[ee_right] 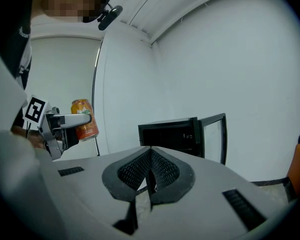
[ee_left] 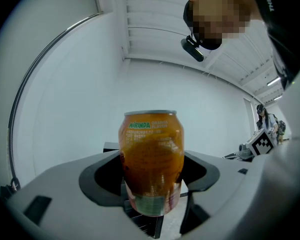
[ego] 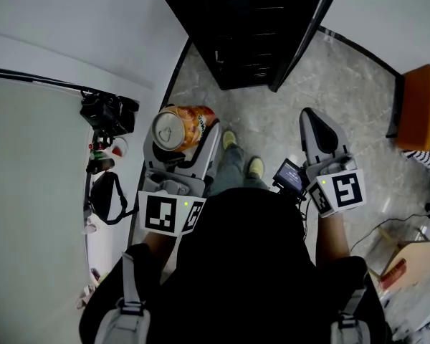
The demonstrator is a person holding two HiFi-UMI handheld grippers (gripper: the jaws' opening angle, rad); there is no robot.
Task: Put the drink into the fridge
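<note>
An orange drink can (ego: 180,127) stands upright in my left gripper (ego: 183,145), whose jaws are shut on its sides. The left gripper view shows the can (ee_left: 152,161) close up, filling the gap between the pads. A small black fridge (ego: 251,27) stands ahead on the floor with its glass door (ego: 308,31) swung open to the right. My right gripper (ego: 319,136) is held at the right, shut with nothing in it. In the right gripper view the fridge (ee_right: 175,134) and its open door (ee_right: 213,134) lie ahead, the can (ee_right: 84,119) far left.
A white wall (ego: 57,20) runs along the left, with a black camera on a stand (ego: 109,113) beside it. An orange chair (ego: 419,110) sits at the right edge. Cardboard and cables (ego: 401,256) lie on the grey stone floor (ego: 330,84) at lower right.
</note>
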